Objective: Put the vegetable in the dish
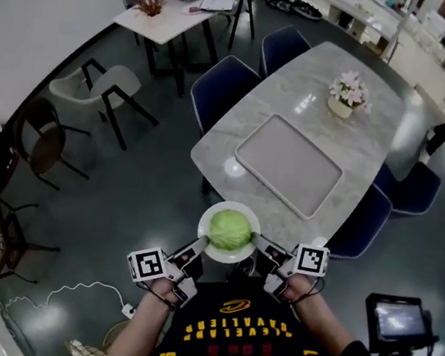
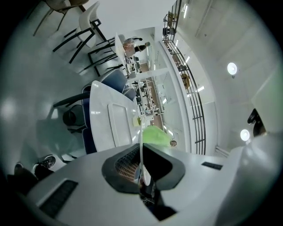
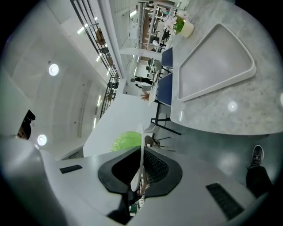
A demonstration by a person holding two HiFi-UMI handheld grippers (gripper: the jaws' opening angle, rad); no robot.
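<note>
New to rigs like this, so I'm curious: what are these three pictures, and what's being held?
A person holds a two-jaw tool in each hand. One picture comes from a camera on their head, looking down; the other two come from cameras on the tools. The left tool and right tool each clamp the rim of a white plate carrying a green cabbage. On the marble table lie a grey tray and a pot of flowers.

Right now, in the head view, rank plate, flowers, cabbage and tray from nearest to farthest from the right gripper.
1. plate: rim clamped in the right gripper.
2. cabbage: on the plate, to its left.
3. tray: further ahead.
4. flowers: beyond the tray.
</note>
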